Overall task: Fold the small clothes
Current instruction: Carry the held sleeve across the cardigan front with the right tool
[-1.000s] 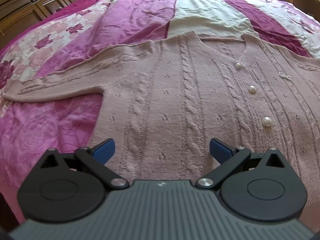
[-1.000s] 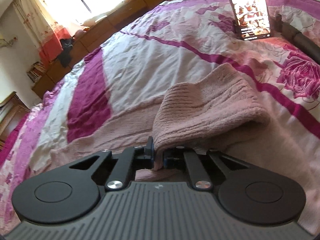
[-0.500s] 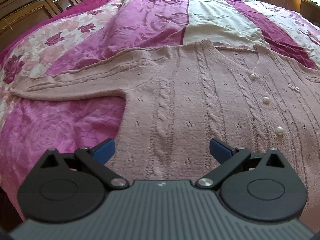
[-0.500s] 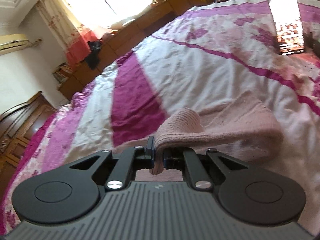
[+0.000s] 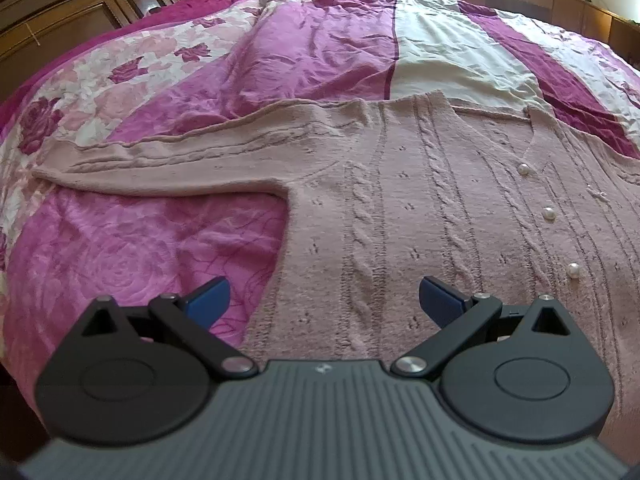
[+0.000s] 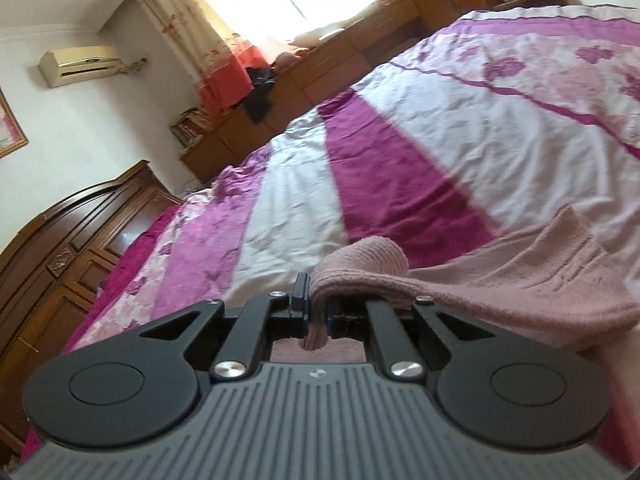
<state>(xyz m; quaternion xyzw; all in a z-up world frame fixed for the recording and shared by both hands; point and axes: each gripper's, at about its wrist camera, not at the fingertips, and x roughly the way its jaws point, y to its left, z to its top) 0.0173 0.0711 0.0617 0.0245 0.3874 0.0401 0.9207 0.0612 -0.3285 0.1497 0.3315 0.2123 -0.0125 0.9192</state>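
A: Item one, the garment?
B: One pink knitted cardigan (image 5: 400, 208), lying flat and face up on the bed (image 5: 320, 44). Cable ribs run down the front, with small eyelet holes between them. V neckline; three round pearl buttons (image 5: 549, 213) in a line down the placket; a small pale bow motif just right of them.

A: Sleeves?
B: One sleeve (image 5: 168, 164) stretched out straight to the left across the bedspread, cuff near the floral border. The other sleeve (image 6: 480, 280) is raised off the bed and drapes loosely, ribbed cuff end foremost.

A: Left claw?
B: Left claw (image 5: 322, 298), jaws spread wide, nothing between them. It hangs above the cardigan's lower left part, one blue pad (image 5: 208, 298) over the magenta bedspread, the other over the knit.

A: Right claw?
B: Right claw (image 6: 318, 314), jaws closed tight on the cuff edge of the raised sleeve; a fold of knit bulges over the pinch and a short tail hangs below it.

A: Surroundings?
B: Bedspread in magenta, white and rose-print panels. Dark wooden headboard (image 6: 72, 240). Low wooden cabinets (image 6: 360, 40) under a bright window with a curtain (image 6: 208, 48). Wall-mounted air conditioner (image 6: 78, 64).
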